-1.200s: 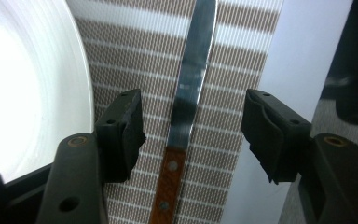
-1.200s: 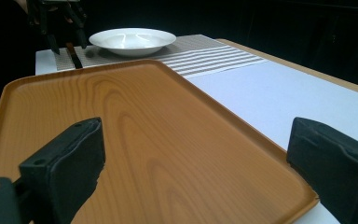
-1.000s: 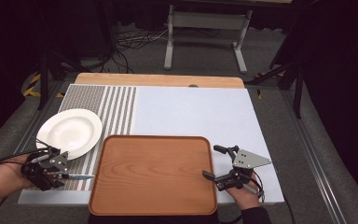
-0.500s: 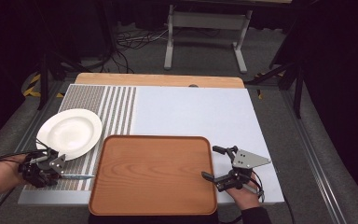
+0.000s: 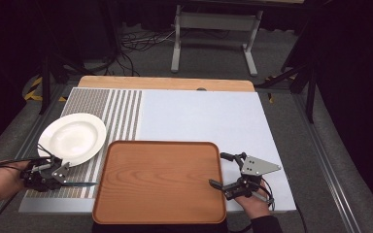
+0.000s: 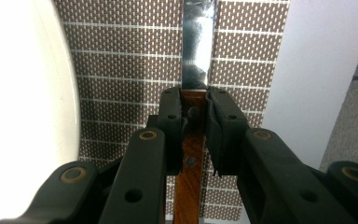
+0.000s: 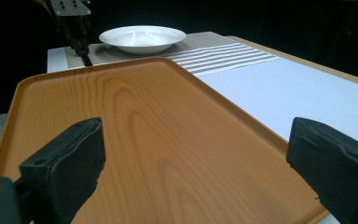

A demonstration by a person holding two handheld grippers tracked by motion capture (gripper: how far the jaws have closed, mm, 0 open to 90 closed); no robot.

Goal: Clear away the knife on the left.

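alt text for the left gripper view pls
The left gripper is shut on the wooden handle of a knife, whose steel blade points away over a brown woven placemat. A white plate lies at left.

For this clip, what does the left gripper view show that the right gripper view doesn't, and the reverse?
Left gripper view alone: the left claw shut on the knife, gripping its wooden handle, steel blade pointing ahead over the brown patterned mat.

Right gripper view alone: the open right claw straddling the wooden tray's edge.

Shared: the white plate, the mat and the white table surface.
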